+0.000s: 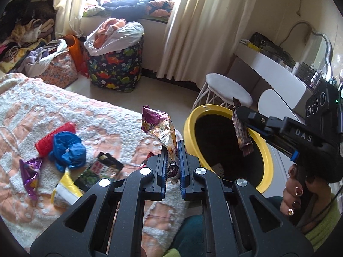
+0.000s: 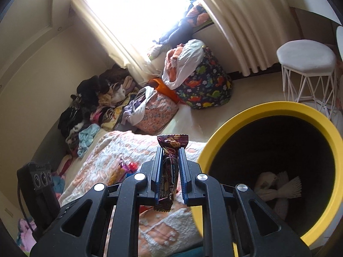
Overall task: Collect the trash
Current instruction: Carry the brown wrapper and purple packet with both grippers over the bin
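Collection under way. Left tool [image 1: 172, 160] clamped on a purple snack wrapper [image 1: 158, 128] beside the yellow bin [image 1: 265, 150]; right tool [image 2: 169, 171] clamped on a brown bar wrapper [image 2: 171, 147] over its rim. Bin holds some trash; several wrappers [image 1: 100, 169] remain on the bed [image 1: 64, 107].
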A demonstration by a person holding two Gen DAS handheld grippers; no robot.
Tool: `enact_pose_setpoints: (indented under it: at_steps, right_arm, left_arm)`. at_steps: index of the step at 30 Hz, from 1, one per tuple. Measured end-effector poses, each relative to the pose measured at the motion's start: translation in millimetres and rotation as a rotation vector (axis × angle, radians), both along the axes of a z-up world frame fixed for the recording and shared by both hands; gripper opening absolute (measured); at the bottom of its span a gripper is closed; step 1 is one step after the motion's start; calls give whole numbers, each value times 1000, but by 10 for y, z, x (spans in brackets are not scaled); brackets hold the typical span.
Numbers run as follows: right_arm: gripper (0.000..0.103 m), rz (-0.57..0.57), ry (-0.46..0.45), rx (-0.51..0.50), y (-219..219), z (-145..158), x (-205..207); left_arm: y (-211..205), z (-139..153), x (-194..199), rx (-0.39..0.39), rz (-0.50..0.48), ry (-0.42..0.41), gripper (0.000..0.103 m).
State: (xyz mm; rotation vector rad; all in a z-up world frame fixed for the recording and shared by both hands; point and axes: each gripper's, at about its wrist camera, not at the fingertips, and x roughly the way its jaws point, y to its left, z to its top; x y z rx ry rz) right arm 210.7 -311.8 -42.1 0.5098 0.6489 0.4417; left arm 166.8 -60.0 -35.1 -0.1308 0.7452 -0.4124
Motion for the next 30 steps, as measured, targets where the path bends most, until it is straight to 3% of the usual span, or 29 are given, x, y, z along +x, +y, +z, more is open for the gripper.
enact_pose_setpoints:
  at_steps: [30]
  right_arm:
    - [14, -227, 20, -15, -808, -146, 23]
  left_arm:
    - [-763, -74, -103, 32, -174, -3, 5]
